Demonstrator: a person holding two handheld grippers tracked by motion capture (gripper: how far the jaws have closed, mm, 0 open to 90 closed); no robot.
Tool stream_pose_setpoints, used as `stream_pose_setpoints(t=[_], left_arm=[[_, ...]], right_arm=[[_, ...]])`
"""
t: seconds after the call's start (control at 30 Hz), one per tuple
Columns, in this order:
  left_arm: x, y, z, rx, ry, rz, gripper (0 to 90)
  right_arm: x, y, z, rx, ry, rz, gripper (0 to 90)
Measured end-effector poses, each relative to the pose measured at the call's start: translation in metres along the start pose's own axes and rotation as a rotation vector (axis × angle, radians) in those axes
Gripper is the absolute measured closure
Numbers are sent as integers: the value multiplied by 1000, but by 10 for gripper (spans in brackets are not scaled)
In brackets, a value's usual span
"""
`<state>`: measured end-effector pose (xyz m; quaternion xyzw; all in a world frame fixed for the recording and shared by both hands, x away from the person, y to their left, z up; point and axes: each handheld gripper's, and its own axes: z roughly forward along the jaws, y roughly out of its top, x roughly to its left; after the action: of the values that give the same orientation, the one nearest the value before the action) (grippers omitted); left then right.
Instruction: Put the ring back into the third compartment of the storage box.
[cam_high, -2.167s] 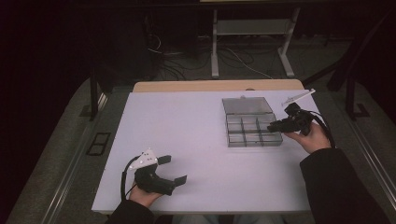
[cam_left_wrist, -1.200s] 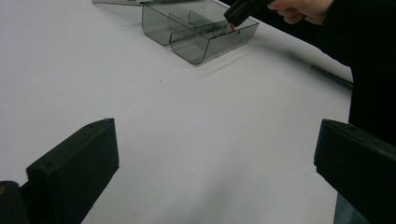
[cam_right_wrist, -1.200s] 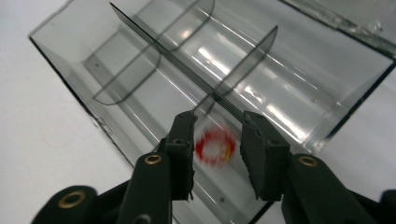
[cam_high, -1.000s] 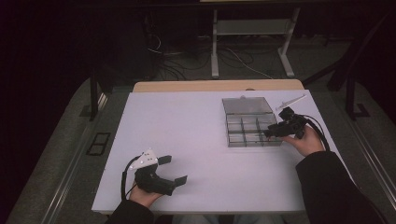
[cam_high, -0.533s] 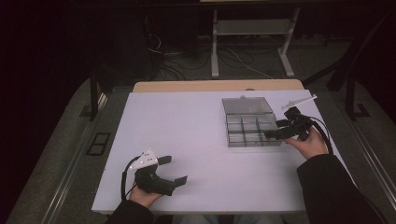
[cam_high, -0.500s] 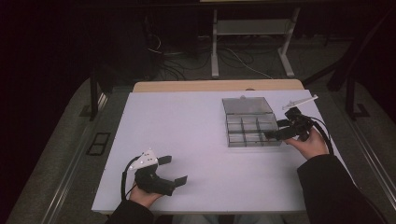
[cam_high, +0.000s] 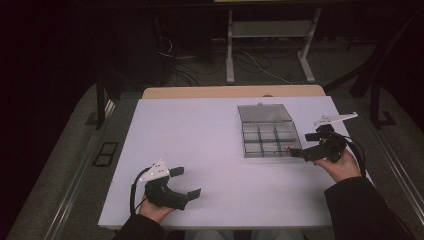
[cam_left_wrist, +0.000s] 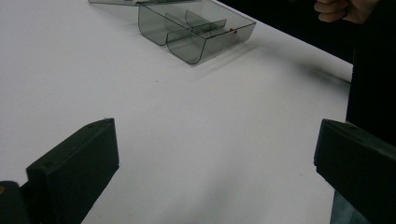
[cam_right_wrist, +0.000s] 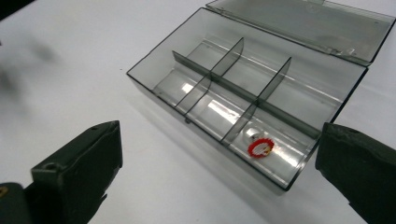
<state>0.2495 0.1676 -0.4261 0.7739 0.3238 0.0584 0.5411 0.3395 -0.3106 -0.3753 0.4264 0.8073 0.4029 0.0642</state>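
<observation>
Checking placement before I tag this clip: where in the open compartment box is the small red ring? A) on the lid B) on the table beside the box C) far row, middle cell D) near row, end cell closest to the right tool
D: in the right gripper view the red ring lies in an end cell of the box in the row nearest the camera; the lid is bare.

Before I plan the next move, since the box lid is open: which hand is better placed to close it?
Right, probably. The right gripper sits open beside the box, facing the compartment with the red ring. The left gripper rests open at the table's near edge, far from the lid.
</observation>
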Motion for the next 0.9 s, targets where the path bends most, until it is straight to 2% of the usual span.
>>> stream_pose_setpoints(t=[0.37,0.9], left_arm=[[-1,0,0,-2,1,0,0],[-1,0,0,-1,2,3,0]], right_arm=[[15,-26,-9,-48,28,-21,0],[33,-69,-9,-95,58,-29,0]])
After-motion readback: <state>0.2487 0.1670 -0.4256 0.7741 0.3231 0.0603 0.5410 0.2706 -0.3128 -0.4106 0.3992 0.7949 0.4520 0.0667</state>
